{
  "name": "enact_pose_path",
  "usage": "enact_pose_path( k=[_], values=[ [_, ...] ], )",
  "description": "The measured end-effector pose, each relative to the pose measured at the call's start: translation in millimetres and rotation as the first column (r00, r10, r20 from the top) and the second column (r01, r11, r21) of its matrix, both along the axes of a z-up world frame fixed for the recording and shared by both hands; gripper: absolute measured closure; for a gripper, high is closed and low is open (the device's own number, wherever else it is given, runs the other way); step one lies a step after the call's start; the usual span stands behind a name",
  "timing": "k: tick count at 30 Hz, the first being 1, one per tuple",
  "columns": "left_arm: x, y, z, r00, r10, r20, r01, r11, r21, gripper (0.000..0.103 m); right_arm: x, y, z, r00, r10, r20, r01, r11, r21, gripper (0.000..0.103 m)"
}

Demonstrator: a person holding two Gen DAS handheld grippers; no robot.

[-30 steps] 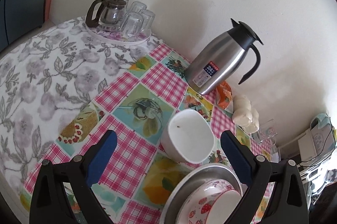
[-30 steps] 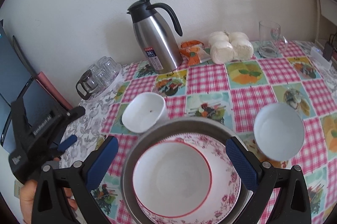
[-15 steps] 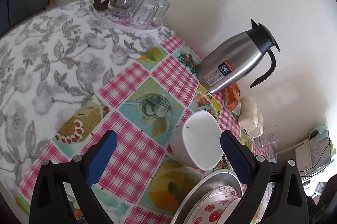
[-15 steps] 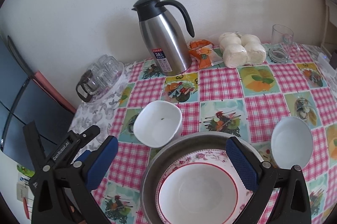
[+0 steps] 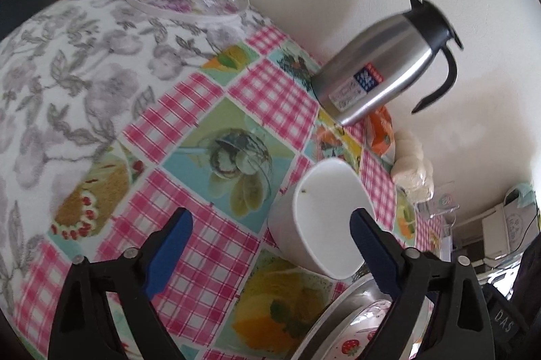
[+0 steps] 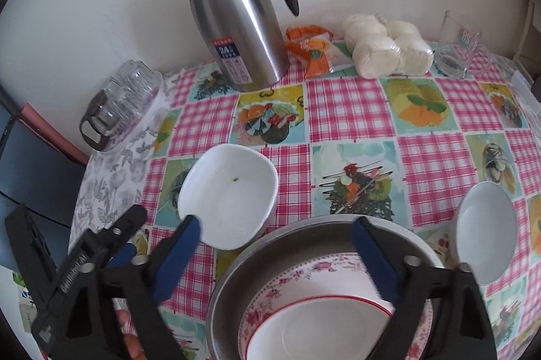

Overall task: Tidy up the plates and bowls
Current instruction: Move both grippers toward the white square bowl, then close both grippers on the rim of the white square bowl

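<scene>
Both grippers have dropped closer, jaws closing on nothing, toward the speck-marked square white bowl.

Bare tablecloth beside square bowl

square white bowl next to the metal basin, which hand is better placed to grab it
Left. The left gripper points at the square white bowl, whose rim lies just inside its closing jaws. The right gripper hangs over the metal basin.

Table – checked and floral cloths – bearing flask, bowls, steel basin
</scene>
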State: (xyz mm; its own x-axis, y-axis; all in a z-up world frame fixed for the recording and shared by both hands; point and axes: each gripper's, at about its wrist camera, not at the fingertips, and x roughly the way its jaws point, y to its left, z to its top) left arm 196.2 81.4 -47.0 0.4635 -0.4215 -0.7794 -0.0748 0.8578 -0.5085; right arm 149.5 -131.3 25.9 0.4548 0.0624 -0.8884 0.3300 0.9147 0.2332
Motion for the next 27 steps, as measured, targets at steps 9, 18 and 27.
enact_pose_path(
  k=[9,18,27],
  values=[
    [11.4,-7.2,-19.4,1.0,-0.024,-0.011,0.024,1.0,-0.02,0.033,25.1,1.6,-24.3,0.995,-0.042,-0.086,0.044,0.999,0.016,0.049],
    [22.5,-25.0,-29.1,0.998,-0.063,-0.01,0.063,0.998,0.003,0.044,48.0,7.3,-36.0,0.987,-0.048,-0.153,0.048,0.999,-0.008,0.069],
    [28.8,-36.6,-37.1,0.993,-0.114,-0.009,0.114,0.993,0.018,0.072,58.7,6.3,-58.0,0.97,-0.058,-0.238,0.058,0.998,-0.008,0.088]
  ],
)
